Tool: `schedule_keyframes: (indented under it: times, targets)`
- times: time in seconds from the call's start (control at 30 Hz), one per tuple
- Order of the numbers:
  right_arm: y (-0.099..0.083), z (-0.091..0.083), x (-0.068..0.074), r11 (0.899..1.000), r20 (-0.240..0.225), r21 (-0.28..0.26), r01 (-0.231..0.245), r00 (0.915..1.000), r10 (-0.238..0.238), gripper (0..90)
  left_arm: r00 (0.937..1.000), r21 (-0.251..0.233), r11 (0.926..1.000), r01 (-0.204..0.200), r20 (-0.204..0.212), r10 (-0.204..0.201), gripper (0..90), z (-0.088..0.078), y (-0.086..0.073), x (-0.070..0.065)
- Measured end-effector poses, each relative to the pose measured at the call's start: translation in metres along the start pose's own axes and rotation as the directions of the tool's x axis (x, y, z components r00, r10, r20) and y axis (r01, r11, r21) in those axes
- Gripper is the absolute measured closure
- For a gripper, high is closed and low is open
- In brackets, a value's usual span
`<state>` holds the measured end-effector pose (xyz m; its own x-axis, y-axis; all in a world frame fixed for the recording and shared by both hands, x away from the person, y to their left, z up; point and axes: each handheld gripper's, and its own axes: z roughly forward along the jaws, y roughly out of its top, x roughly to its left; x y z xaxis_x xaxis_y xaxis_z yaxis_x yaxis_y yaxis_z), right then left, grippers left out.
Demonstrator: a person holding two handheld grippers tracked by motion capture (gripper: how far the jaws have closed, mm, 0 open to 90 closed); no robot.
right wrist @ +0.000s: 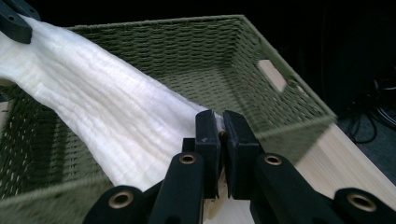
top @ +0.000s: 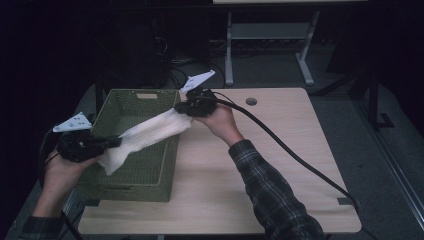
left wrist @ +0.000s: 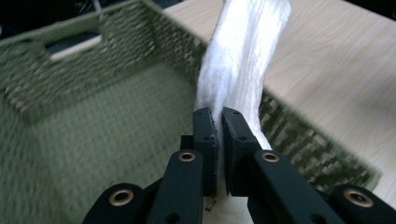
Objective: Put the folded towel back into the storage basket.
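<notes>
A white cloth (top: 145, 134) hangs stretched between my two grippers above a green woven basket (top: 167, 165). My left gripper (top: 119, 141) is shut on the cloth's near-left end, by the basket's left side. My right gripper (top: 181, 107) is shut on the far end, over the basket's far right corner. In the left gripper view the cloth (left wrist: 243, 56) runs up and away from the left gripper (left wrist: 218, 116), above the basket's wall (left wrist: 303, 135). In the right gripper view the cloth (right wrist: 102, 116) slopes from the right gripper (right wrist: 221, 119) across the basket (right wrist: 187, 37).
The basket stands on the left part of a light wooden table (top: 260, 165) with a round cable hole (top: 251, 101) at the back. A thick black cable (top: 285, 147) trails from the right gripper across the table. A desk frame (top: 270, 35) stands behind on the dark floor.
</notes>
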<state>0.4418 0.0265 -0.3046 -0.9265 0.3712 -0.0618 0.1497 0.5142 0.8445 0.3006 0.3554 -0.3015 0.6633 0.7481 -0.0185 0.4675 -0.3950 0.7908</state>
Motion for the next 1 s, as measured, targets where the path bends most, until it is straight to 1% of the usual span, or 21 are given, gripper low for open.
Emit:
schedule_keyframes:
  times: [0.1, 0.17, 0.2, 0.23, 0.27, 0.3, 0.37, 0.47, 0.5, 0.53, 0.57, 0.63, 0.67, 0.73, 0.8, 0.83, 0.87, 0.9, 0.97, 1.0]
  targets:
    - [0.006, 0.017, 0.004, 1.0, -0.013, 0.006, 0.01, 0.9999, -0.01, 85.3, 0.9997, 0.002, 0.9998, 0.02, -0.013, -0.02, 84.9, -0.004, -0.013, 0.01]
    - [0.009, 0.028, 0.006, 1.0, -0.024, 0.014, 0.009, 0.9997, -0.009, 85.3, 0.9995, -0.001, 0.9996, 0.027, -0.012, -0.027, 84.9, -0.006, -0.022, 0.017]
    - [0.011, 0.034, 0.006, 1.0, -0.026, 0.02, 0.019, 0.9995, -0.019, 85.4, 0.9993, -0.004, 0.9994, 0.035, -0.013, -0.035, 84.9, -0.007, -0.026, 0.02]
    - [0.012, 0.039, 0.008, 1.0, -0.033, 0.019, 0.014, 0.9994, -0.013, 85.4, 0.9991, 0.002, 0.9993, 0.039, -0.015, -0.038, 84.9, -0.007, -0.03, 0.023]
    - [0.012, 0.044, 0.008, 1.0, -0.041, 0.012, 0.011, 0.9991, -0.01, 85.4, 0.9989, -0.003, 0.999, 0.044, -0.012, -0.044, 84.9, -0.008, -0.034, 0.025]
    - [0.013, 0.048, 0.009, 1.0, -0.049, 0.022, 0.004, 0.9988, -0.003, 85.3, 0.9987, -0.005, 0.9988, 0.049, -0.011, -0.049, 84.9, -0.008, -0.037, 0.028]
    - [0.014, 0.057, 0.01, 0.999, -0.05, 0.036, 0.014, 0.9987, -0.013, 85.4, 0.9986, 0.004, 0.9987, 0.05, -0.017, -0.05, 84.9, -0.008, -0.042, 0.031]
    - [0.014, 0.069, 0.012, 0.999, -0.053, 0.046, 0.019, 0.9985, -0.017, 85.4, 0.9978, 0.015, 0.9978, 0.065, -0.016, -0.064, 84.8, -0.005, -0.051, 0.037]
    - [0.013, 0.073, 0.012, 0.999, -0.056, 0.05, 0.013, 0.9983, -0.011, 85.4, 0.9973, 0.02, 0.9972, 0.072, -0.018, -0.072, 84.7, -0.002, -0.054, 0.038]
    - [0.013, 0.077, 0.012, 0.998, -0.058, 0.055, 0.018, 0.9982, -0.015, 85.4, 0.9976, 0.035, 0.9971, 0.068, -0.018, -0.067, 84.6, 0.0, -0.058, 0.041]
    - [0.012, 0.08, 0.013, 0.998, -0.056, 0.063, 0.019, 0.9983, -0.015, 85.4, 0.9973, 0.04, 0.9965, 0.073, -0.017, -0.072, 84.6, 0.003, -0.061, 0.042]
    - [0.01, 0.084, 0.013, 0.997, -0.058, 0.071, 0.023, 0.9982, -0.018, 85.4, 0.9969, 0.046, 0.9959, 0.078, -0.017, -0.077, 84.5, 0.005, -0.063, 0.043]
    - [0.009, 0.086, 0.013, 0.997, -0.061, 0.071, 0.012, 0.9981, -0.008, 85.4, 0.9965, 0.047, 0.9954, 0.083, -0.017, -0.082, 84.4, 0.007, -0.065, 0.044]
    - [0.006, 0.09, 0.012, 0.996, -0.063, 0.084, 0.015, 0.9979, -0.009, 85.4, 0.9967, 0.06, 0.995, 0.08, -0.019, -0.079, 84.3, 0.009, -0.066, 0.046]
    - [0.004, 0.094, 0.013, 0.996, -0.064, 0.093, 0.006, 0.9979, 0.0, 85.3, 0.9961, 0.067, 0.9939, 0.087, -0.022, -0.086, 84.0, 0.011, -0.066, 0.046]
    - [0.003, 0.095, 0.012, 0.995, -0.064, 0.098, 0.016, 0.9979, -0.01, 85.4, 0.9958, 0.066, 0.9938, 0.089, -0.025, -0.088, 83.8, 0.011, -0.066, 0.046]
    - [0.002, 0.097, 0.012, 0.995, -0.068, 0.099, 0.005, 0.9977, 0.002, 85.3, 0.9955, 0.065, 0.9936, 0.092, -0.026, -0.091, 83.4, 0.011, -0.066, 0.046]
    - [0.001, 0.097, 0.012, 0.995, -0.065, 0.101, 0.01, 0.9979, -0.003, 85.3, 0.9954, 0.069, 0.9933, 0.093, -0.031, -0.091, 82.6, 0.011, -0.066, 0.046]
    - [0.0, 0.099, 0.012, 0.995, -0.066, 0.103, -0.003, 0.9977, 0.01, 85.4, 0.9954, 0.064, 0.9942, 0.086, -0.048, -0.083, 77.9, 0.01, -0.066, 0.046]
    - [-0.001, 0.101, 0.011, 0.994, -0.065, 0.108, 0.005, 0.9979, 0.002, 85.4, 0.9949, 0.06, 0.9942, 0.089, -0.052, -0.086, 74.5, 0.01, -0.066, 0.046]
